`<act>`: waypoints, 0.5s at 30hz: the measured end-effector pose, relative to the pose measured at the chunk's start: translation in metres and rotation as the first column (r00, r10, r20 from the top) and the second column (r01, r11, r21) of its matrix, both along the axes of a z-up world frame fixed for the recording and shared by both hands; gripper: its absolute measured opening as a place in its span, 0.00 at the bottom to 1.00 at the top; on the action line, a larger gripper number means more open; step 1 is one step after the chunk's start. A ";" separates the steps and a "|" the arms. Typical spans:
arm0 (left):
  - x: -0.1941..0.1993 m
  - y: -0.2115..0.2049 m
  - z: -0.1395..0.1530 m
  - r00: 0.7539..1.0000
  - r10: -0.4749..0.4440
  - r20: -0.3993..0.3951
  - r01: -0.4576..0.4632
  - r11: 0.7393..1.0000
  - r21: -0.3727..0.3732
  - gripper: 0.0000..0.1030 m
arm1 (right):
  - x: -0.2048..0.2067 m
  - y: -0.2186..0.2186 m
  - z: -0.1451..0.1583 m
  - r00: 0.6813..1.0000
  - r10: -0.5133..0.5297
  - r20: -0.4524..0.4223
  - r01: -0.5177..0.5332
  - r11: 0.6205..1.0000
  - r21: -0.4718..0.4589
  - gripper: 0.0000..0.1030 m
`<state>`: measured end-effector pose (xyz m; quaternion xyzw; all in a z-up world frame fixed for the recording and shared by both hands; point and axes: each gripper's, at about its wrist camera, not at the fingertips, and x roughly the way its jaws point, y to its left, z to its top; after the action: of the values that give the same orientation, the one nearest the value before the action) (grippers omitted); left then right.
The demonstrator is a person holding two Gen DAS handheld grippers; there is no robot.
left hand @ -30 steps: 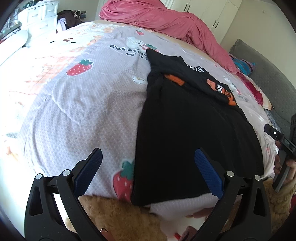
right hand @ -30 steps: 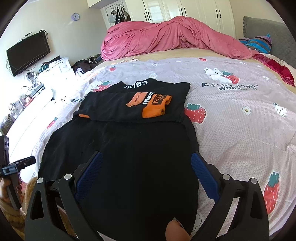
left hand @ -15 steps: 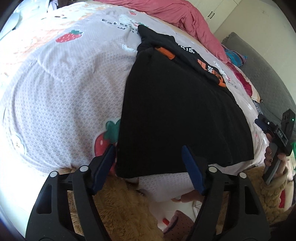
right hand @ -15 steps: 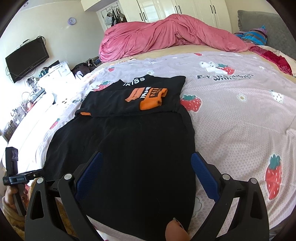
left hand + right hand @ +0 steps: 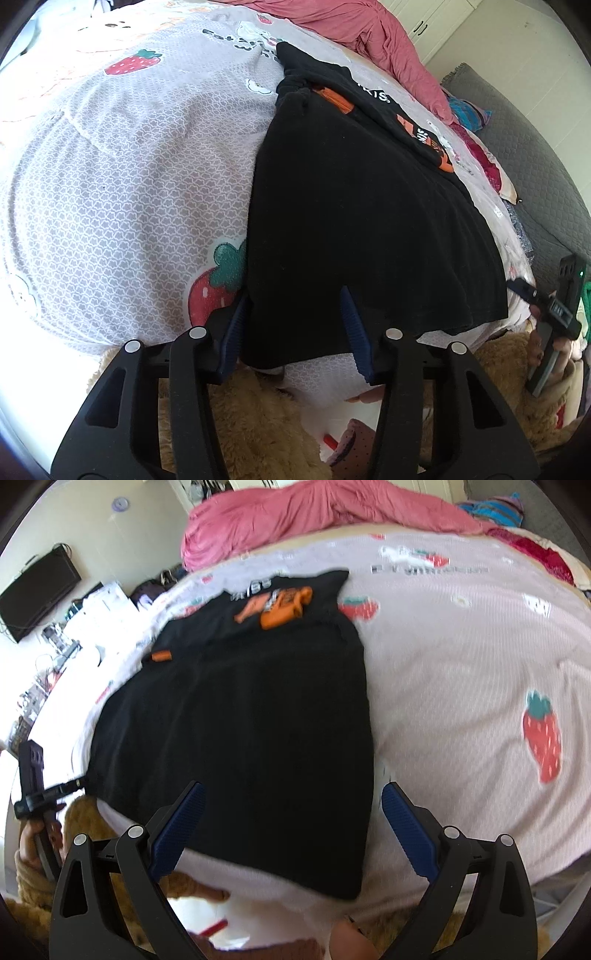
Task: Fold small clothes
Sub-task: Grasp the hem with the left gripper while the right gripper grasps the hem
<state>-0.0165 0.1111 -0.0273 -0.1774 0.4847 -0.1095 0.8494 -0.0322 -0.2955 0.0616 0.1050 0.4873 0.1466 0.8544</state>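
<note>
Television [image 5: 37,587] in right view only, left gripper [image 5: 295,325] fingers closing around black garment [image 5: 362,229] corner

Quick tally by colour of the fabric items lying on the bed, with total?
Black: 1, black garment with orange patches
Pink: 1, pink duvet
Blue striped: 1, striped cloth
Dark red: 1, red cloth
Total: 4

Right gripper [image 5: 291,823] low in frame, jaws spread wide, blue pads either side of the near right corner of the black garment [image 5: 240,716]; nothing pinched. Garment lies flat on the strawberry-print bedspread [image 5: 461,657], orange print at its far end. Pink duvet [image 5: 314,517] heaped beyond. Left gripper [image 5: 79,783] at far left, by the garment's other near corner; its jaw state unclear. View slightly blurred.
</note>
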 end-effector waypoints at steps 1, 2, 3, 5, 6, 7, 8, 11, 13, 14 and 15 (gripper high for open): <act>0.000 0.000 0.000 1.000 -0.002 0.002 0.002 1.000 0.000 0.39 | -0.004 0.002 -0.002 1.000 0.010 -0.015 -0.010 1.000 -0.005 0.93; 0.001 0.000 0.000 1.000 -0.004 0.004 0.004 1.000 0.001 0.39 | -0.006 0.003 -0.003 1.000 0.012 -0.022 -0.012 1.000 -0.013 0.93; 0.001 0.001 0.000 1.000 -0.004 0.004 0.004 1.000 0.000 0.39 | -0.008 0.004 -0.005 0.999 0.009 -0.033 -0.010 1.000 -0.027 0.93; 0.001 0.001 0.000 1.000 -0.005 0.006 0.005 1.000 -0.003 0.39 | -0.011 0.004 -0.010 0.998 0.006 -0.058 -0.009 0.999 -0.046 0.93; 0.002 0.002 -0.001 1.000 -0.006 0.007 0.006 1.000 -0.003 0.39 | -0.011 0.003 -0.013 0.997 0.000 -0.074 -0.004 0.999 -0.052 0.92; 0.002 0.002 -0.001 1.000 -0.006 0.008 0.006 1.000 -0.004 0.39 | -0.011 0.001 -0.016 0.996 -0.009 -0.089 0.004 0.998 -0.055 0.89; 0.003 0.002 -0.001 1.000 -0.007 0.009 0.007 1.000 -0.007 0.39 | -0.012 -0.002 -0.021 0.995 -0.018 -0.101 0.014 0.999 -0.047 0.84; 0.006 0.004 -0.002 1.000 -0.006 0.008 0.006 1.000 -0.026 0.39 | -0.014 -0.013 -0.023 0.993 -0.054 -0.104 0.054 0.999 -0.003 0.65; 0.006 0.005 -0.003 1.000 -0.005 0.008 0.005 0.999 -0.038 0.39 | -0.016 -0.017 -0.022 0.993 -0.064 -0.099 0.065 0.998 0.005 0.40; 0.006 0.006 -0.003 1.000 -0.004 0.008 0.005 0.999 -0.041 0.39 | -0.017 -0.016 -0.021 0.994 -0.054 -0.091 0.055 0.998 0.005 0.30; 0.006 0.006 -0.003 1.000 -0.004 0.008 0.004 0.999 -0.042 0.39 | -0.019 -0.015 -0.020 0.996 -0.032 -0.089 0.035 0.999 0.030 0.13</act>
<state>-0.0106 0.1174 -0.0301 -0.1937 0.4795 -0.1219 0.8472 -0.0507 -0.3100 0.0412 0.1330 0.5206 0.1351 0.8325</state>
